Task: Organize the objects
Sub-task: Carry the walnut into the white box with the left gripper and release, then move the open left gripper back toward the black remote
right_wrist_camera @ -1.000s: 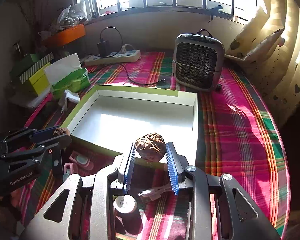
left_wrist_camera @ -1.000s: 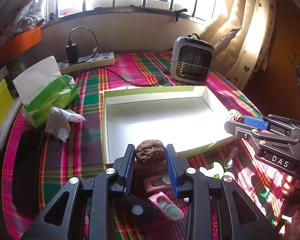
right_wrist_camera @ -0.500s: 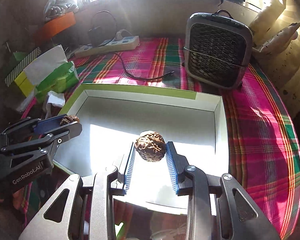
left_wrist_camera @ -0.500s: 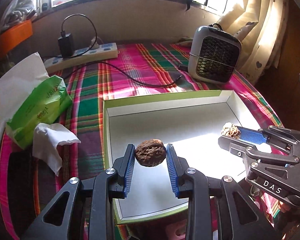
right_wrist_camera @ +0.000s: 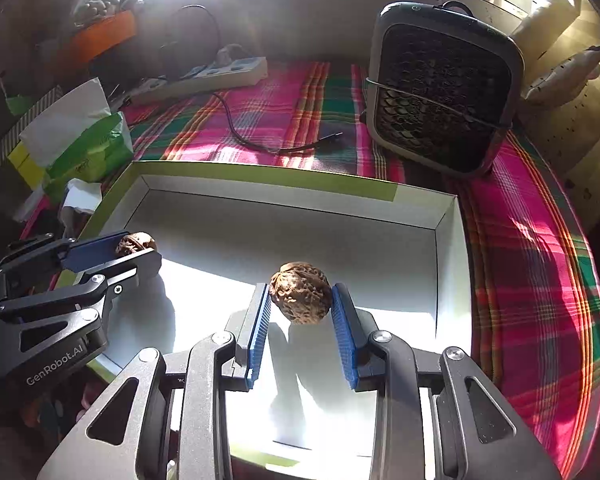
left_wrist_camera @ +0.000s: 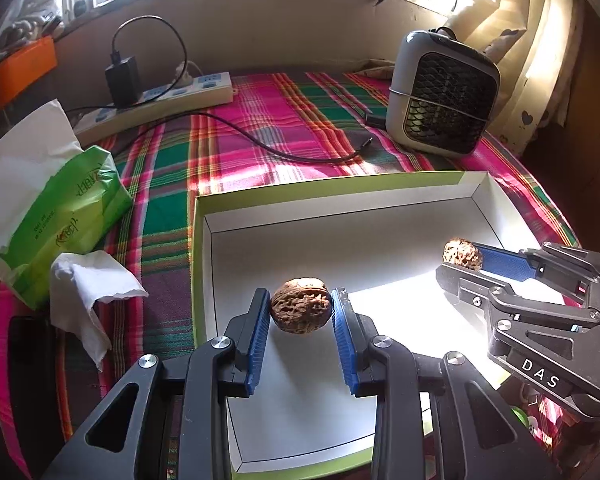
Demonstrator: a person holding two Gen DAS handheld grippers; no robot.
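My left gripper (left_wrist_camera: 300, 306) is shut on a brown walnut (left_wrist_camera: 300, 311) and holds it over the near left part of a shallow white box with a green rim (left_wrist_camera: 328, 184). My right gripper (right_wrist_camera: 300, 298) is shut on a second walnut (right_wrist_camera: 300, 298) above the middle of the same box (right_wrist_camera: 260, 172). Each gripper shows in the other's view: the right gripper (left_wrist_camera: 462, 258) with its walnut (left_wrist_camera: 462, 255) at the box's right side, the left gripper (right_wrist_camera: 138, 246) with its walnut (right_wrist_camera: 136, 242) at the left wall. The box floor under both is bare.
A small grey heater (left_wrist_camera: 440, 92) stands behind the box at the right on the plaid cloth (left_wrist_camera: 260, 132). A power strip (left_wrist_camera: 160, 104) with a black cable lies at the back. A green tissue pack (left_wrist_camera: 60, 216) and crumpled tissue (left_wrist_camera: 92, 288) lie left of the box.
Both grippers have moved forward and down, from in front of the box's near edge to above its floor, each still holding its walnut. Little moved in the last half second.
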